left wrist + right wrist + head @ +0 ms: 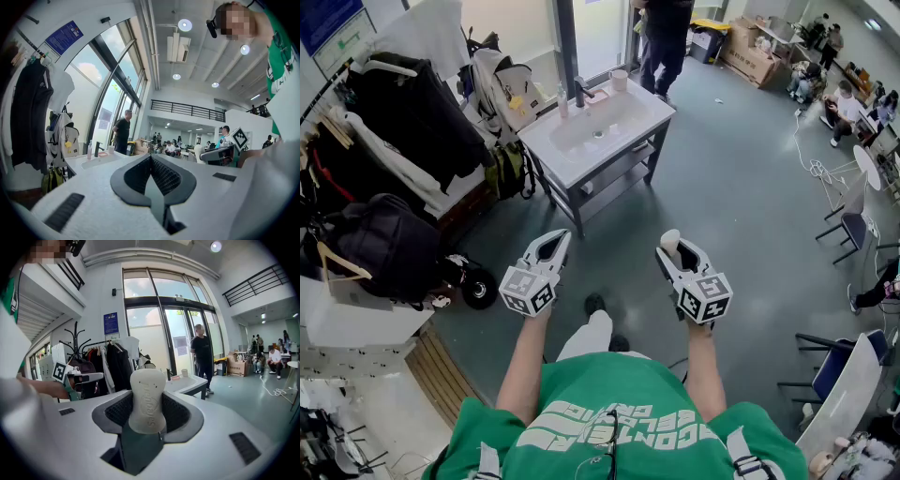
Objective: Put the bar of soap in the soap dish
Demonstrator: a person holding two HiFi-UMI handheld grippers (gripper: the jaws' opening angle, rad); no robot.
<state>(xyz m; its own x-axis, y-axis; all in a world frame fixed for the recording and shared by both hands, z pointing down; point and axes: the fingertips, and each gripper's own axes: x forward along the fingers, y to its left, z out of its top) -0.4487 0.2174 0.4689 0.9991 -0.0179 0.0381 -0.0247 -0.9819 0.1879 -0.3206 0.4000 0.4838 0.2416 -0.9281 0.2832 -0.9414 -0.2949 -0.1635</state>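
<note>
Standing well back from the white table point(649, 116) with its sunken basin, open grey floor point(741, 187) between (a person point(664, 37) on foot just beyond the far side). By the look of it, the carrying step — transport, not yet placement. Holding the right gripper point(678, 251) out ahead, fingers point(180, 414) spread wide and clamped on the bar of soap point(146, 401): pale, waisted, upright, poking above the pads. Carrying nothing in the left gripper point(555, 242), fingers drawn together. Heading, probably, for the small pinkish soap dish point(598, 95) beside the tap point(579, 91) at the back of the table, near a cup point(620, 80) — too small to tell whether empty. Next, in all likelihood: closing the distance, lowering the soap over the dish, then easing the fingers apart.
</note>
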